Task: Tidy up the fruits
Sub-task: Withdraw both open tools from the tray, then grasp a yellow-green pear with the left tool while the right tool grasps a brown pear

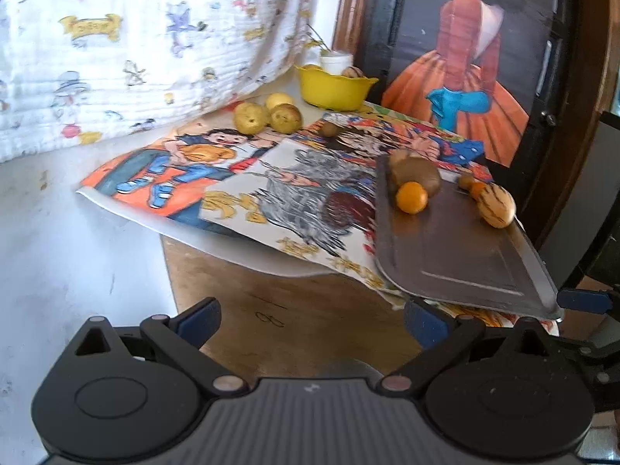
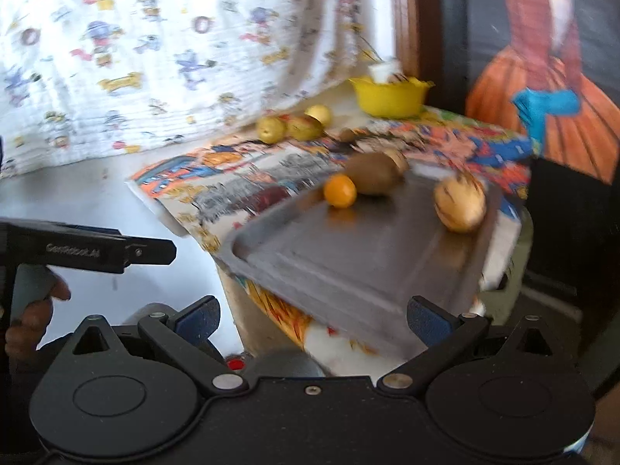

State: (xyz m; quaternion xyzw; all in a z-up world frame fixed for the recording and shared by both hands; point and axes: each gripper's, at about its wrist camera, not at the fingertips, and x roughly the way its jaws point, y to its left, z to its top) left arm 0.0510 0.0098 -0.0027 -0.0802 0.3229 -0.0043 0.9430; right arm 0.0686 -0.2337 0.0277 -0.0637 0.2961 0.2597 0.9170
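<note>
left wrist view puts our left gripper (image 1: 312, 323) low over the bare wood, jaws spread wide with nothing between them. right wrist view shows our right gripper (image 2: 312, 321) just as wide and empty, right at the near rim of the metal tray (image 2: 348, 267).

the fruit lies ahead of both. on the tray's far end sit 1 small orange fruit (image 2: 340, 191), a brown kiwi (image 2: 372, 173) touching it, and a striped yellow fruit (image 2: 459, 204) off to the right, its long axis angled toward us. 3 yellow fruits (image 1: 267, 116) rest farther back beside the yellow bowl (image 1: 334, 89).

we judge the right gripper nearer the tray fruit; the striped one looks easiest, standing apart from the others.

the tray overhangs the table edge on the comic-print sheet (image 1: 240, 178), so a push could tip it.
</note>
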